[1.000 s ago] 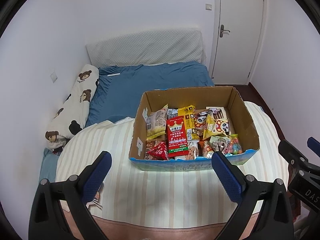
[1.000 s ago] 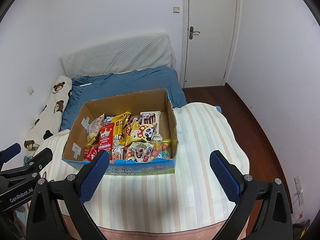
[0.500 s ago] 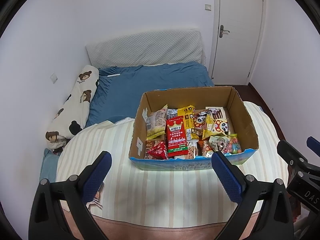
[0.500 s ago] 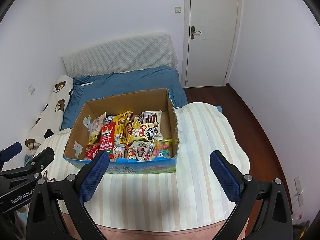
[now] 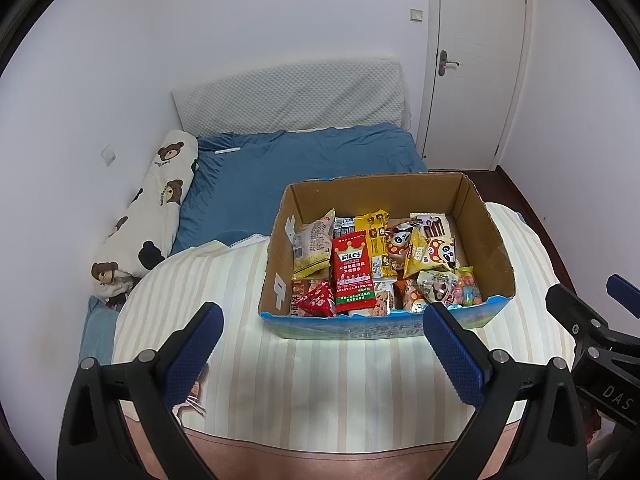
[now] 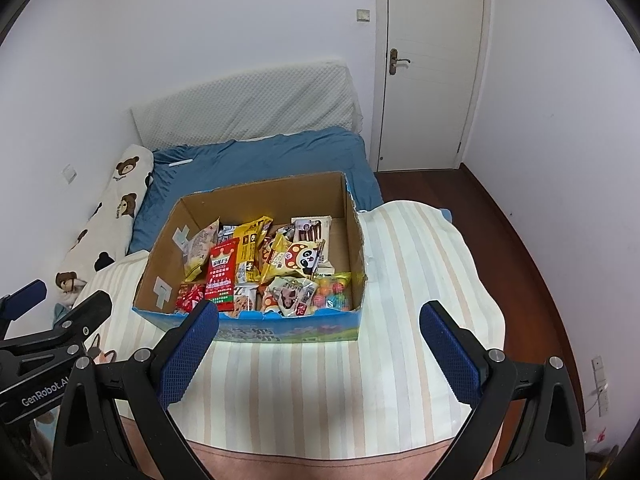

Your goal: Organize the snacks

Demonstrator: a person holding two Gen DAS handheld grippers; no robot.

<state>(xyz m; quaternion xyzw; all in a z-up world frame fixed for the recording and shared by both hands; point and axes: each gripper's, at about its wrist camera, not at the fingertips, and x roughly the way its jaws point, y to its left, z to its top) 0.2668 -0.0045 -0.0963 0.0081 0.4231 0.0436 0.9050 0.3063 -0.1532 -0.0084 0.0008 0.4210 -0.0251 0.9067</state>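
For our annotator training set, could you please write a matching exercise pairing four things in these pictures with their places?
Things:
1. red crown packet
2. panda packet
3. bear-print pillow
4. white door

Places:
A. along the wall, beside the blue bed sheet
B. far right corner of the room
C. in the cardboard box, left of centre
D. in the cardboard box, right half

Pairs: 1-C, 2-D, 3-A, 4-B

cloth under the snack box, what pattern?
The cloth has pale cream, peach and light blue stripes; right wrist view shows it best.
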